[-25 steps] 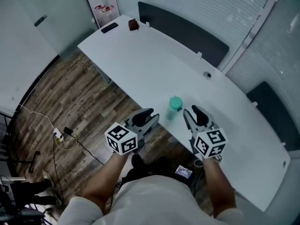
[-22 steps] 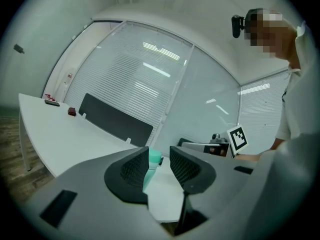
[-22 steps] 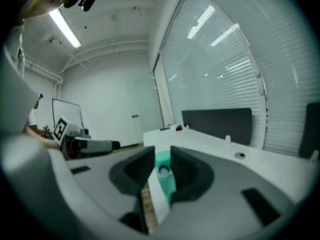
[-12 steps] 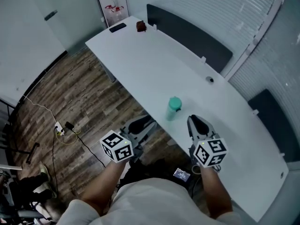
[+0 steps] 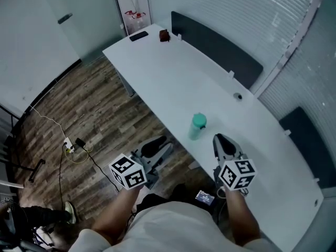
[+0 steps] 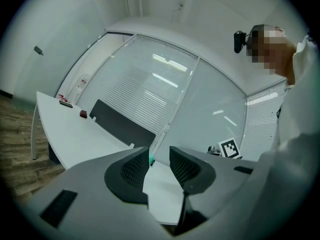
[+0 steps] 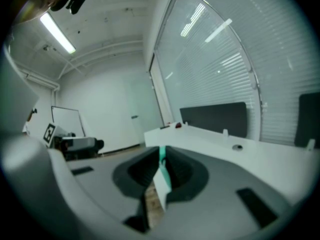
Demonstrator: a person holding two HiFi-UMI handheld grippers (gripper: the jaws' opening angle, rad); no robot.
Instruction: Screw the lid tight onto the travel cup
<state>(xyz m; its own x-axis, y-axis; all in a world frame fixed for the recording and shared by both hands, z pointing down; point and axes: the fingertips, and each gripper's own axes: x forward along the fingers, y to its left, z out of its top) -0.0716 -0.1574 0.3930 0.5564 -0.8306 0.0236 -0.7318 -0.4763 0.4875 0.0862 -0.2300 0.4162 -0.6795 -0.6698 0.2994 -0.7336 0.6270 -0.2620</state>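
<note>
The travel cup [image 5: 197, 126] stands upright near the front edge of the white table [image 5: 173, 77], with its teal lid on top. My left gripper [image 5: 159, 147] hangs over the wooden floor to the cup's left, short of the table, its jaws apart and empty [image 6: 160, 160]. My right gripper [image 5: 222, 143] is over the table edge to the cup's right. Its jaws are closing to a narrow slit [image 7: 160, 165] with nothing between them. A strip of the teal cup [image 7: 162, 155] shows through that slit, farther off. Neither gripper touches the cup.
A black phone [image 5: 138, 36] and a small reddish-brown block [image 5: 164, 35] lie at the table's far end. A dark partition panel [image 5: 215, 43] runs along the back edge, near a cable grommet [image 5: 238, 96]. A power strip with cables [image 5: 68, 147] lies on the floor at left.
Both grippers have drawn back from the cup toward the person. The left one sank off the table edge. The right jaws narrowed from wide apart to a slit. The cup stayed put.
</note>
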